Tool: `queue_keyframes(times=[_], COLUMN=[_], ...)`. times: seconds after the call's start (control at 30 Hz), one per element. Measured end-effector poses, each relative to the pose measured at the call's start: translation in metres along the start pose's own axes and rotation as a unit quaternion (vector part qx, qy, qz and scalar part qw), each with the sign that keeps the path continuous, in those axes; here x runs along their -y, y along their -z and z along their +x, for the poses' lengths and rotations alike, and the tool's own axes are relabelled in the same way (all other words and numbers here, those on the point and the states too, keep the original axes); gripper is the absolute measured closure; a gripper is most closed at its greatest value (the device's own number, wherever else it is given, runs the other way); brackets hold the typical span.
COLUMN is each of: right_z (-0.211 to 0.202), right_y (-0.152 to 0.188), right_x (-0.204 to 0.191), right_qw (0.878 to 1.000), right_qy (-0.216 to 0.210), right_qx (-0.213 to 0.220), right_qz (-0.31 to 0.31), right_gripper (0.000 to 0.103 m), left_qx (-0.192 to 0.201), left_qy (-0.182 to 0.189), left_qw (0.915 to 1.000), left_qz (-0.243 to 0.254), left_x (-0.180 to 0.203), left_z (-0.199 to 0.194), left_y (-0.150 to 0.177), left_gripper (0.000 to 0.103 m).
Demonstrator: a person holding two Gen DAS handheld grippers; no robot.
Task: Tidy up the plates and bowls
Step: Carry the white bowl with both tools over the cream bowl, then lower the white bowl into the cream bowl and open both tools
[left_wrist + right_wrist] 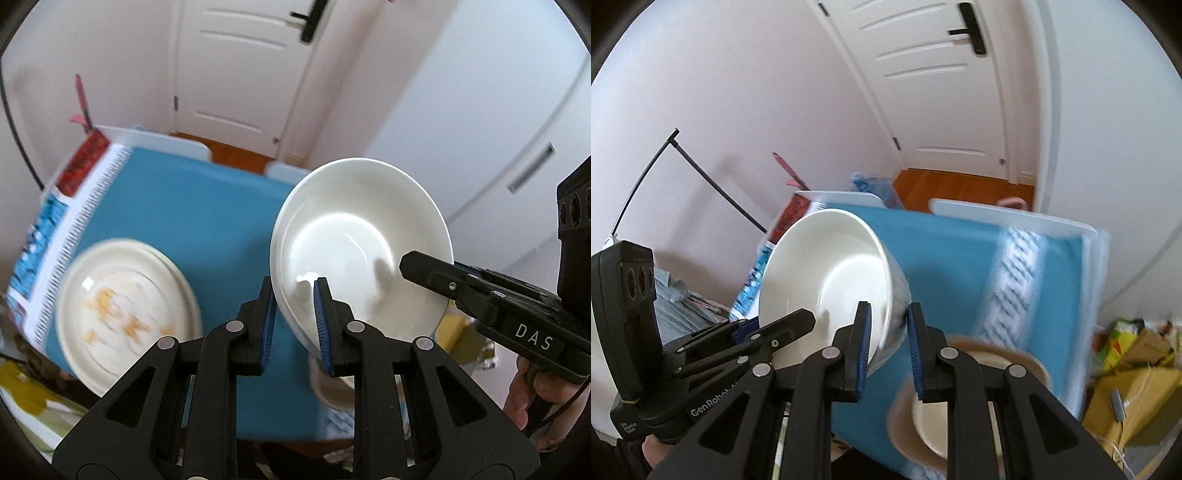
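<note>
Left wrist view: blue tablecloth (192, 229) filling the middle of the frame, patterned white-and-blue border running down its left edge. White door (243, 66) in the upper centre, dark handle near the top. Large white bowl (362, 240) right of centre, tilted, lifted clear of the cloth. Left gripper (295, 317) at lower centre, clamped narrow on the bowl's near rim, one blue pad outside the wall, one inside. Right gripper (421, 269) reaching in from the right edge, its tip over the bowl's right rim; jaw spacing not readable from this side. Stack of cream plates (125, 314) at lower left on the cloth, orange smears on the top one, blurred. Part of a hand (532, 391) at lower right under the black handle.

Right wrist view: same cloth (960, 266) across the centre right, white door (938, 92) above. Bowl (827, 273) left of centre, tipped on its side, mouth toward the upper left. Right gripper (888, 332) at lower centre, pinching the bowl's wall, closed narrow. Left gripper (790, 321) entering from the lower left, gripping the opposite rim. Brown-rimmed dish (979, 398) at lower centre, on the cloth, blurred, partly hidden behind the fingers. Yellow cardboard clutter (1134, 384) at lower right.
</note>
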State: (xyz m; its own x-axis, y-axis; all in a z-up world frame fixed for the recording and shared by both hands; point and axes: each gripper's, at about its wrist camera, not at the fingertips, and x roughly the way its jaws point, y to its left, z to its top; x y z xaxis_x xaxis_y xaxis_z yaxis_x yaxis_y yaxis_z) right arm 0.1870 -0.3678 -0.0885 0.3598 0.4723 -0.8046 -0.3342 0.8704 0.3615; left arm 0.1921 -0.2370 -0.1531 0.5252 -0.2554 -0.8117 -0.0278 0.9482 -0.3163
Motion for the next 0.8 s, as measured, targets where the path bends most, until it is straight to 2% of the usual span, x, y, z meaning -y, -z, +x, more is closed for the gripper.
queue_keyframes(times=[0.17,0.33,0.63,0.8], right_z=[-0.017,-0.011,0.018,0.023], right_y=[0.038,0.061,0.085,0.09], right_x=[0.039,0.065,0.093,0.096], right_qw=[1.0,0.998,0.996,0.996], right_qy=[0.018,0.028,0.032,0.044], right_qx=[-0.01,-0.028,-0.059,-0.065], right_qz=[0.021,0.041,0.056,0.043], right_gripper=[0.085,0.085,0.085,0.085], left_qx=[-0.031,-0.061,-0.094,-0.093], left_qy=[0.007,0.01,-0.029,-0.055], left_qw=[0.9994,0.9979,0.9941,0.9915], left_qz=[0.015,0.017,0.045,0.073], left_x=[0.037,0.056,0.069,0.077], left_z=[0.021,0.046,0.08,0.086], left_y=[0.034,0.053,0.071,0.073], left_gripper=[0.085,0.085,0.085,0.085])
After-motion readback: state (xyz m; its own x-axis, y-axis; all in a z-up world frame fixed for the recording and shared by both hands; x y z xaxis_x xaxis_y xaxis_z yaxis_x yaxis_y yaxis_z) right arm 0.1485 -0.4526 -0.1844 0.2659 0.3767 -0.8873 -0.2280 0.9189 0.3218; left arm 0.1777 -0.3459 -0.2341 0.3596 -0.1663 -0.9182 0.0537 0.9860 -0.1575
